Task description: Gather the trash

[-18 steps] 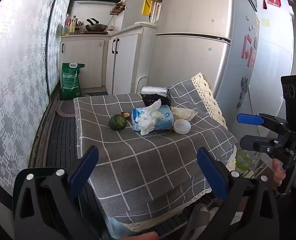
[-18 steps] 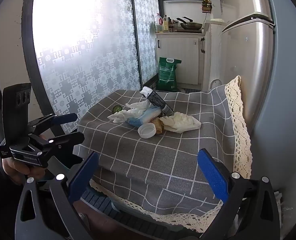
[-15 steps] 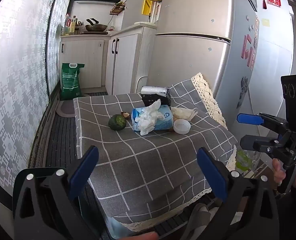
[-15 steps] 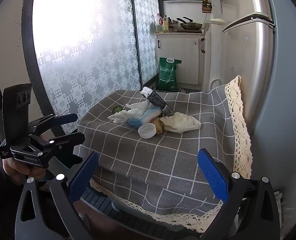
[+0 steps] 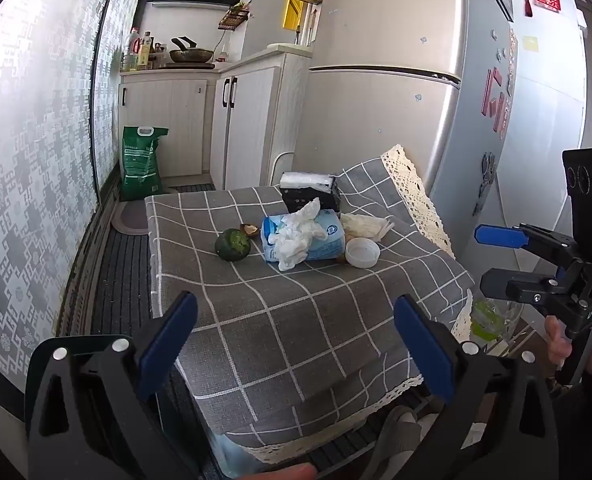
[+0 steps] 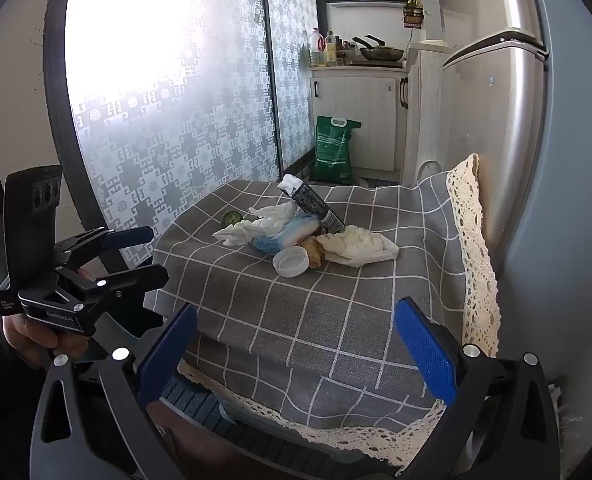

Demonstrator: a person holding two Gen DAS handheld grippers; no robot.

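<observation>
- The worktop [image 5: 296, 320], draped in a grey checked cloth with lace trim, lay ahead of and below both tools; the trash sat in a cluster toward its far side, well beyond the fingertips.
- The left hand-held gripper [image 5: 292, 336] and right hand-held gripper [image 6: 296, 340] both stood with jaws wide apart, holding nothing.
- The blue-and-white soft tissue pack [image 5: 315, 240] with crumpled white tissue [image 5: 296, 236] spilling out looked light and squashy; a pinch across its middle should hold.
- The black-and-white carton [image 5: 309, 192] behind it seemed stiff and light, best taken across its narrow sides.
- The crumpled white wrapper [image 6: 359, 244] looked limp, so any fold would do.
- The dark green round fruit [image 5: 233, 245] could roll and needs a centred grip.
- The white plastic lid [image 6: 291, 262] lay flat and slippery, best pinched by its rim.
</observation>
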